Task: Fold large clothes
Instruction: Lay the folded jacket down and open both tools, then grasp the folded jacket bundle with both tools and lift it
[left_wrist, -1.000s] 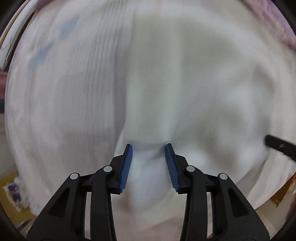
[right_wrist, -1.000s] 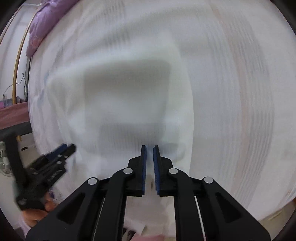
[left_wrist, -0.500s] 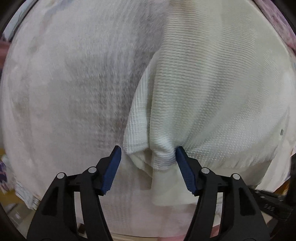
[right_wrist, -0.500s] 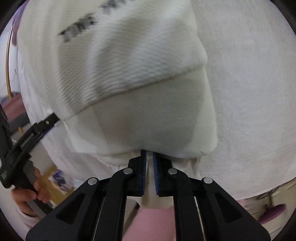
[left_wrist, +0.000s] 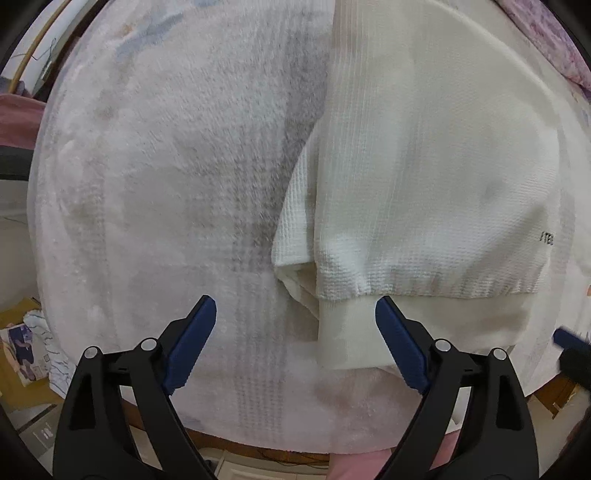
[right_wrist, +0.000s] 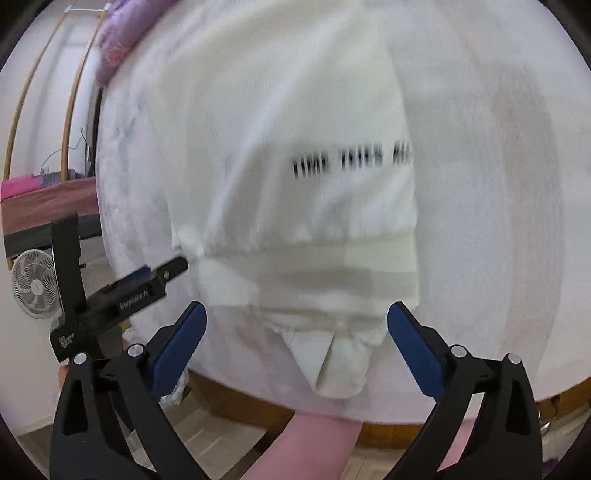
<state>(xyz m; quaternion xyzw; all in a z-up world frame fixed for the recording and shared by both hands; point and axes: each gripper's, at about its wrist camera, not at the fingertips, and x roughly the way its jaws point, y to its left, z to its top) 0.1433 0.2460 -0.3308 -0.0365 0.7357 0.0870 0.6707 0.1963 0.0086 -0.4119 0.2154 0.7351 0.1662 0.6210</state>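
A white waffle-knit sweatshirt (left_wrist: 424, 177) lies folded on the white fleece bed cover (left_wrist: 166, 184), its ribbed hem (left_wrist: 351, 328) toward me. In the right wrist view the sweatshirt (right_wrist: 295, 206) shows black lettering (right_wrist: 351, 158). My left gripper (left_wrist: 295, 343) is open and empty, just short of the hem's left corner. My right gripper (right_wrist: 295, 343) is open and empty, just in front of the near edge of the fold. The left gripper (right_wrist: 122, 291) also shows at the left of the right wrist view.
The bed's near edge (right_wrist: 388, 428) with a wooden frame runs below the garment. A purple pillow (right_wrist: 125, 33) lies at the far end. A white fan (right_wrist: 35, 282) stands on the floor at left. Papers (left_wrist: 22, 347) lie on the floor.
Both grippers have opened and let go of the sweatshirt, which now lies flat on the bed. Both have drawn back a little toward the near edge.
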